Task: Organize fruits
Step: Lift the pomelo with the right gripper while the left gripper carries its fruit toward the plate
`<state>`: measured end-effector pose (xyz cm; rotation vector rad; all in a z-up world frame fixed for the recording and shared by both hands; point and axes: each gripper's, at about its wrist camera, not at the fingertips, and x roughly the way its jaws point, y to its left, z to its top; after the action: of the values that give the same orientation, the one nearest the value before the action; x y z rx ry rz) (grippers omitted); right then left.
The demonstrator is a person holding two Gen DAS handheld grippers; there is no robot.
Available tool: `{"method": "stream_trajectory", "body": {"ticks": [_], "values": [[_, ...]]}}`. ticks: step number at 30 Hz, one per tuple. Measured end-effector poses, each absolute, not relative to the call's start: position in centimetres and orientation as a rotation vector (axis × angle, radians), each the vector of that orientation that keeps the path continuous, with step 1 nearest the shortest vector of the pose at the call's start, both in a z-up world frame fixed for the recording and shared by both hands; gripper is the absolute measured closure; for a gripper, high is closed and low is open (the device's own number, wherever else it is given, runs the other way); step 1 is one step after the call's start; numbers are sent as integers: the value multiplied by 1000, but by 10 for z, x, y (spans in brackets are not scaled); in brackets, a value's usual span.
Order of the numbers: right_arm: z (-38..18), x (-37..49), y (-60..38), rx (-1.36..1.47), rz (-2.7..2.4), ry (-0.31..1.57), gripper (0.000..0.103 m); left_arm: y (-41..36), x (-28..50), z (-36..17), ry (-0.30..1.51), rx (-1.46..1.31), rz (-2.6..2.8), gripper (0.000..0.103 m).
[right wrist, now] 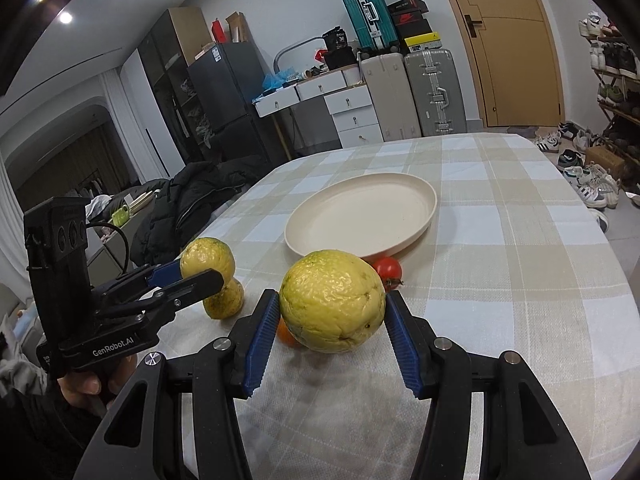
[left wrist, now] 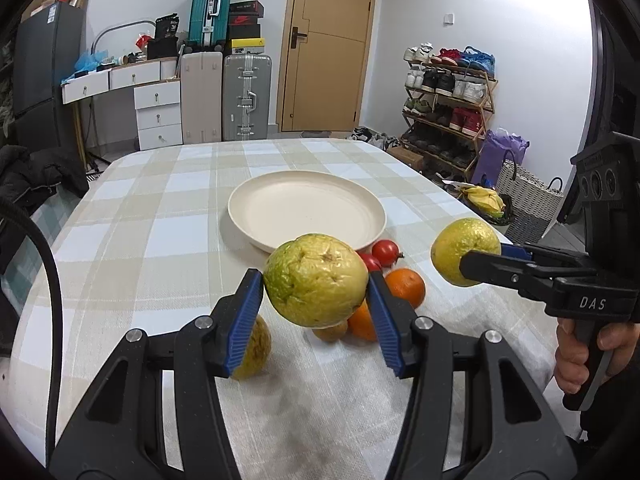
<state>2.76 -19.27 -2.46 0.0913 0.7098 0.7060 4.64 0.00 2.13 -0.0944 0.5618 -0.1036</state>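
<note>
You have 2 yellow-green citrus fruits off the table at once. Your left gripper is clamped at about mid-width on 1 wrinkled fruit, blue pads pressing its left and right flanks; your right gripper pinches the other fruit the same way across its widest part. In the left wrist view the right-hand fruit hangs at 3 o'clock from yours, clear of the cloth.

The cream plate sits empty at 12 o'clock, just beyond the remaining pile: 2 small tomatoes touching its near rim, oranges just behind your right pad, and another yellow fruit at 7 o'clock under your left finger.

Judging by the skin, these fruits are fairly heavy for their size, with a puckered, slightly waxy rind that gives a little under the pads. That give helps you, but a round body can roll out if you tilt sharply, so keep the grip across the equator and the wrist steady. The tomatoes look thin-skinned and soft; take them lightly at the middle. The oranges should be firmer and more forgiving.
</note>
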Motion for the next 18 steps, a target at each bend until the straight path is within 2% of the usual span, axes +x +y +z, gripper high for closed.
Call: {"method": "stream_trajectory", "body": {"ticks": [18], "values": [[-12,62,-188,136,686,719,48,6,83,37,544,-104,-72,52]]}}
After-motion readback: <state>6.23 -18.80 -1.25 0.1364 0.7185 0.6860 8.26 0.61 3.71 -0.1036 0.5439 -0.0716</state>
